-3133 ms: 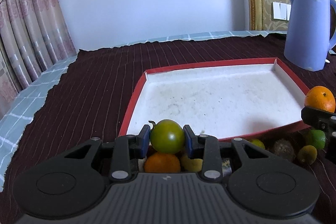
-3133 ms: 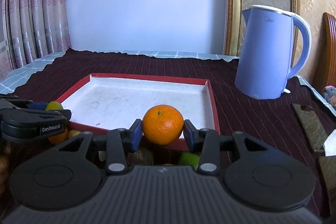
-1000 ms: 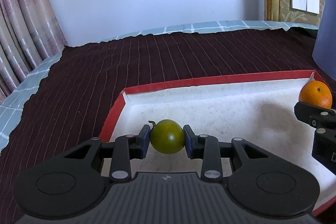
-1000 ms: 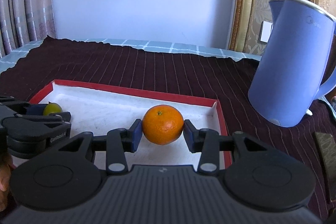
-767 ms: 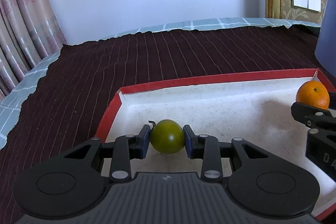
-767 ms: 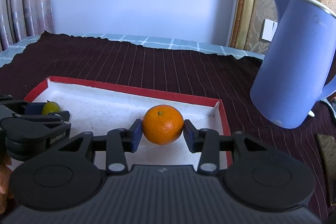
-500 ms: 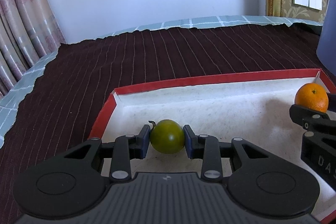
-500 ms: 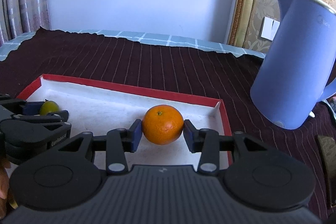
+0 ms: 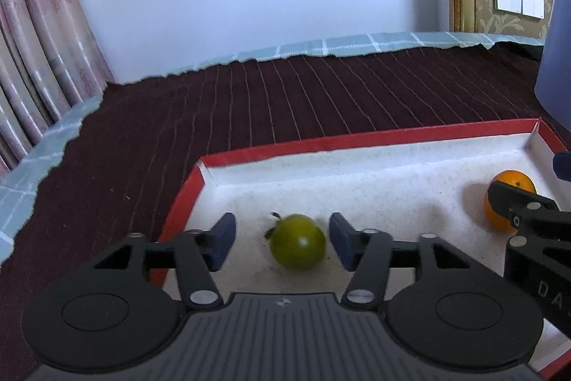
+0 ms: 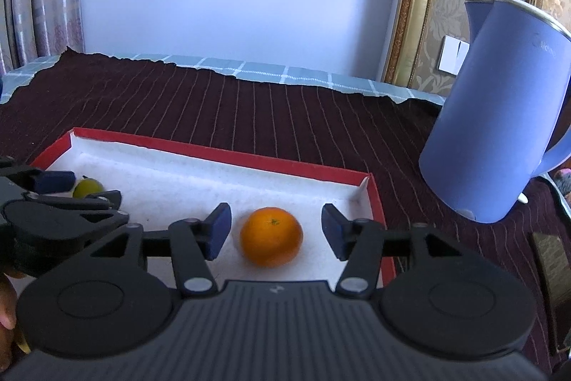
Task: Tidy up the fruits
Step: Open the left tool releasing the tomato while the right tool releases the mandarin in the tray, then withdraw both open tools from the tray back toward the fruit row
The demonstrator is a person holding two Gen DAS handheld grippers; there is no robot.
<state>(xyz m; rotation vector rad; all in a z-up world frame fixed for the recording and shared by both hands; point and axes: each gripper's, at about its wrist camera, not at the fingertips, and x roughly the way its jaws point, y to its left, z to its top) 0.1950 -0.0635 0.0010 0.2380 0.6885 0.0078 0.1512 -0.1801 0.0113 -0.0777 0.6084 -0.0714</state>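
A shallow tray with red walls (image 9: 357, 140) and a white floor lies on the dark cloth; it also shows in the right wrist view (image 10: 221, 155). My left gripper (image 9: 282, 238) is open, and a green fruit (image 9: 298, 246) rests on the tray floor between its fingers, near the tray's left wall. My right gripper (image 10: 276, 232) is open, and an orange (image 10: 271, 241) rests on the tray floor between its fingers, near the tray's right wall. The orange (image 9: 508, 199) shows at the right of the left wrist view, partly behind the right gripper. The green fruit (image 10: 87, 188) shows at the left of the right wrist view.
A blue electric kettle (image 10: 499, 138) stands on the cloth right of the tray. The dark striped cloth (image 9: 285, 95) covers the table beyond the tray, with a checked cloth edge (image 10: 249, 70) at the back. Curtains (image 9: 39, 41) hang at the left.
Both grippers have opened. The green fruit and the orange have dropped from the fingers onto the tray floor.
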